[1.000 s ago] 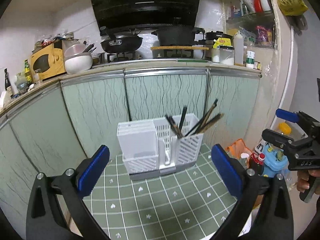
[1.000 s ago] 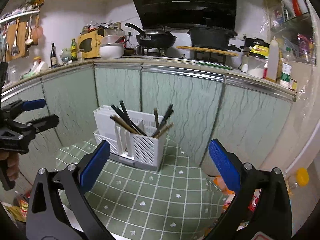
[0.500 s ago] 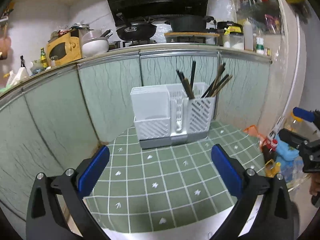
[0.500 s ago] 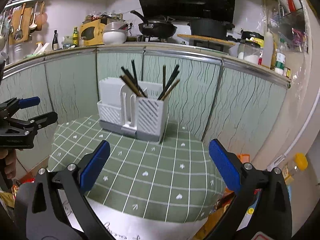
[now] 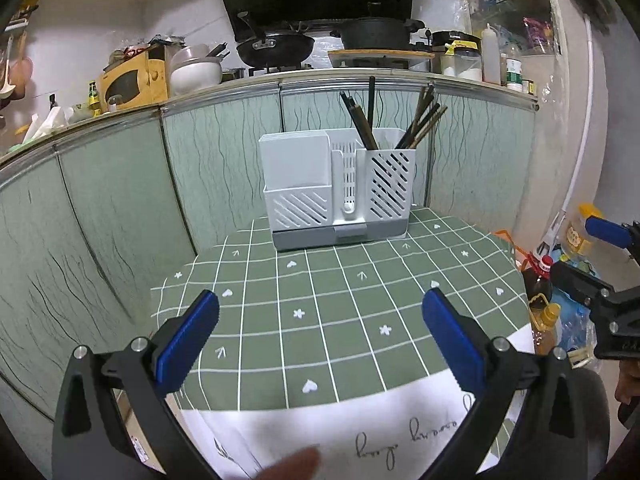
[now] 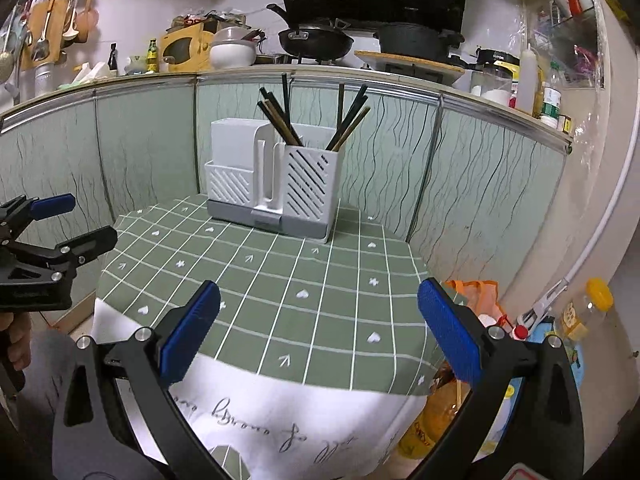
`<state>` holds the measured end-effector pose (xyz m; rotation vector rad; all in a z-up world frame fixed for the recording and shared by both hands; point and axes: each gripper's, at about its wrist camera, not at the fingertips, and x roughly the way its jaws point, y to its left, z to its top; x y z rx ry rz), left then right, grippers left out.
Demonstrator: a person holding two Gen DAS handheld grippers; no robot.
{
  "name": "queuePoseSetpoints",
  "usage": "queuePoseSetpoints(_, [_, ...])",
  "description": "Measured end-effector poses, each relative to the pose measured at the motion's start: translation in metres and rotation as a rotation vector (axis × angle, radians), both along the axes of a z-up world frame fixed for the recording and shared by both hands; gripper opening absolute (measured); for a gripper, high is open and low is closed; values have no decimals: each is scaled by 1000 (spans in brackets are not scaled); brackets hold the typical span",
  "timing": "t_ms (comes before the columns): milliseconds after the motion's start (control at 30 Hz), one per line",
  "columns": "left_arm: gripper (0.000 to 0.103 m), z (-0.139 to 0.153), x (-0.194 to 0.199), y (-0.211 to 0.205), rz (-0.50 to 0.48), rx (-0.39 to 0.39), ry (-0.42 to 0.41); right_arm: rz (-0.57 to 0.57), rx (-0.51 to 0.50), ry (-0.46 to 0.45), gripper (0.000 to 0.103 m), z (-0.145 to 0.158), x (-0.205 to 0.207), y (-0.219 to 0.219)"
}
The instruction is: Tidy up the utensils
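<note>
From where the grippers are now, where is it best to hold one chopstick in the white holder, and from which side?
Probably pinch the upper shaft of the tallest dark chopstick, well above the rim of the white holder, coming from above. It stands nearly upright and apart from the slanted ones; its lower part is hidden inside the slatted compartment.

Both my feeds evenly lit, cool indoor light, soft shadows; heavy fisheye bending and dark vignette at corners; centre sharp, right edges smeared; blurred fingertip (image 5: pixel 290 465) at bottom of left view

Green cabinet fronts (image 5: pixel 120 184) (wavy pattern), white wall (image 5: pixel 80 40), cluttered counter (image 6: pixel 240 70).
</note>
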<state>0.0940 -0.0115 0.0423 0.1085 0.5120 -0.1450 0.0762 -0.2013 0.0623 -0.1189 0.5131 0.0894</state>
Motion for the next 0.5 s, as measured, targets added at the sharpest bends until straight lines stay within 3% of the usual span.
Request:
queuePoseSetpoints(233, [98,-13,-18,0,6,-32,-14,-8,-15,22,95,-22,-15,6])
queuePoseSetpoints(500, [98,-31,-27,-1,17,-51,48,-34,8,26,95,-29,-22,6])
